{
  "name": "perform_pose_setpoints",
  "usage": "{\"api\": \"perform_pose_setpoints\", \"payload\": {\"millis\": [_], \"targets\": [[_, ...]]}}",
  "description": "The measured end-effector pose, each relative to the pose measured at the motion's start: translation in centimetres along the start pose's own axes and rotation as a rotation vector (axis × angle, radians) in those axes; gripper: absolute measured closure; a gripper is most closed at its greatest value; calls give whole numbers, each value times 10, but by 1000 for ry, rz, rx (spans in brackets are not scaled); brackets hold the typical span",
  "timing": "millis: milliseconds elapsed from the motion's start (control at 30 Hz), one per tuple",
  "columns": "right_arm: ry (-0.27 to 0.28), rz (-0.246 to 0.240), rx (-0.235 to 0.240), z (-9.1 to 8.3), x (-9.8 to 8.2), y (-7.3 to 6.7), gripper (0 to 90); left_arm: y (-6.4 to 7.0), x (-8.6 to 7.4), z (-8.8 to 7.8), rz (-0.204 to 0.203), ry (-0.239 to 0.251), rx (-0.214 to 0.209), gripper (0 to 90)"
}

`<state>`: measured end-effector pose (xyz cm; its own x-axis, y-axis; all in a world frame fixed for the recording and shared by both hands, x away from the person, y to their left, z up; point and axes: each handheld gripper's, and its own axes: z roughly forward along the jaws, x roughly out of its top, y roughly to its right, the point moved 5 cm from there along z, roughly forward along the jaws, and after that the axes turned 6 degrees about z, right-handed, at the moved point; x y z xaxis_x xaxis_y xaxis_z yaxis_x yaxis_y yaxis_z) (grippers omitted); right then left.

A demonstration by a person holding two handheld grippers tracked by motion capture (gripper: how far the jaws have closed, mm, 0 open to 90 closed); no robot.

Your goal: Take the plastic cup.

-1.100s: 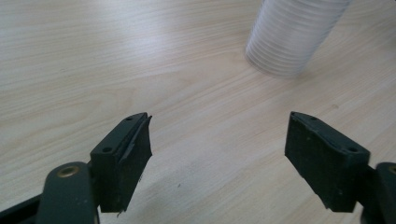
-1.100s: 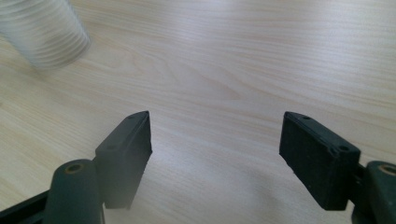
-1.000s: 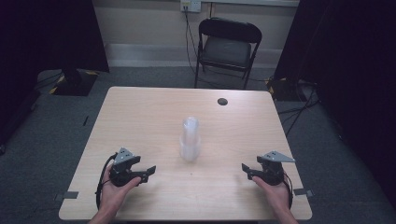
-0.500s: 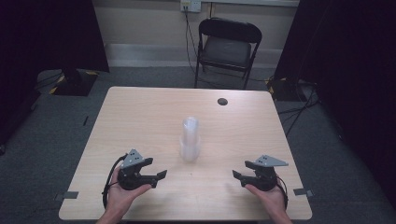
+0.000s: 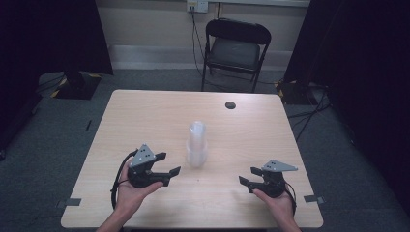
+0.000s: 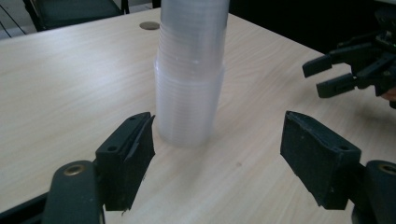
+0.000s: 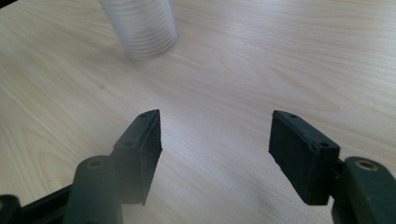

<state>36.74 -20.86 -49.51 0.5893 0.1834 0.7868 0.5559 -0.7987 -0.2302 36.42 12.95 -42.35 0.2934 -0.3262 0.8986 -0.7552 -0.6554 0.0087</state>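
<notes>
Left gripper point(image 6: 217, 158): jaws apart with nothing between them, and they have just been closing a little. The cup stack point(image 6: 190, 74) stands just beyond the tips, slightly left of the gap's centre, not touching either pad.

Right gripper point(image 7: 215, 140): jaws wide, bare table point(image 7: 280, 56) between them. They have eased in slightly. The stack sits well ahead and off to the left of this gripper's line.

From the high view, the stack stands upright near the middle of the table, between my two grippers and closer to the left one point(image 5: 162, 169). The right one point(image 5: 251, 182) rests low near the front edge. A dark round grommet point(image 5: 230, 105) lies near the far edge, and a chair point(image 5: 237, 48) stands behind the table.

Risks as I judge them:
- The stack is tall, light and clear. If I nudge it with one pad before the other lands, it may tip or slide.
- The left gap is off-centre to the stack, so an approach along this line could clip it with the left pad.
- A hard squeeze could buckle the thin walls or jam the cups together.
- A grip high on the stack may lift off only some cups.
</notes>
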Motion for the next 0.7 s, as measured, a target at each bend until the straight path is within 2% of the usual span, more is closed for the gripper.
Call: {"api": "perform_pose_setpoints", "payload": {"millis": [200, 333, 400, 500, 567, 633, 700], "targets": [[7, -6, 12, -3, 0, -2, 346, -2, 20, 8, 1, 8, 0, 258], [6, -5, 17, -3, 0, -2, 347, -5, 31, 14, -9, 38, -7, 259], [5, -5, 22, -2, 0, -2, 346, -6, 38, 14, -29, 47, -16, 238], [4, -8, 26, -2, 0, -4, 346, -7, 48, 15, -23, 59, -20, 202], [2, -9, 26, -2, 0, -4, 346, -9, 53, 18, -35, 71, -18, 184], [4, -9, 25, -2, 0, -4, 346, -11, 59, 20, -31, 78, -23, 185], [7, -6, 27, -2, 0, -4, 344, -13, 65, 24, -22, 86, -24, 236]]}}
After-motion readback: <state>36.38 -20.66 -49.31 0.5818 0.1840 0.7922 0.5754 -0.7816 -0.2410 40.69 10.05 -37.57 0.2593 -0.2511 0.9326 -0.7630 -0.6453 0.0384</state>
